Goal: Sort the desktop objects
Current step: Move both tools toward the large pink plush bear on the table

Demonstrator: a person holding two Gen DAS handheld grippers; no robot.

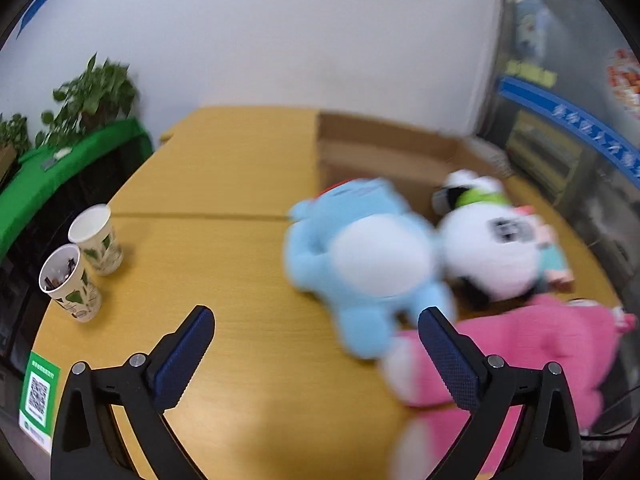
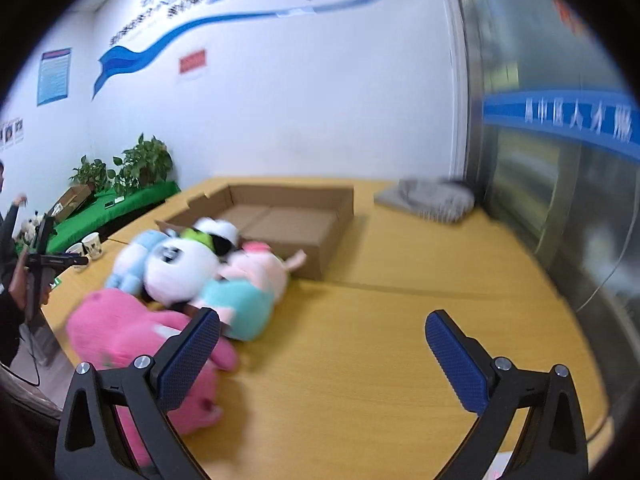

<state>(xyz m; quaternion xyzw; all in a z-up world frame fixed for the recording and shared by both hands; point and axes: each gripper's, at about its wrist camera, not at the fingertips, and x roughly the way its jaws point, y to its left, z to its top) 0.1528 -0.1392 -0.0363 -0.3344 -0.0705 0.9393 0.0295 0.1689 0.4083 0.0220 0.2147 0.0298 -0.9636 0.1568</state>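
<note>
Several plush toys lie in a heap on the yellow table point(image 1: 224, 264): a light blue one point(image 1: 368, 256), a panda point(image 1: 488, 248) and a pink one point(image 1: 520, 352). In the right wrist view I see the pink toy point(image 2: 124, 336), the panda point(image 2: 180, 268), a pink-and-teal toy point(image 2: 248, 292) and the blue one point(image 2: 132, 256). An open cardboard box point(image 2: 288, 220) stands behind them; it also shows in the left wrist view point(image 1: 380, 152). My left gripper point(image 1: 316, 316) is open, just left of the heap. My right gripper point(image 2: 322, 320) is open over bare table, right of the heap.
Two paper cups point(image 1: 86, 260) stand at the table's left edge. A folded grey cloth point(image 2: 428, 200) lies at the far right corner. A green-covered counter with plants point(image 1: 92, 96) is beyond the left side. A glass partition point(image 2: 560, 184) runs along the right.
</note>
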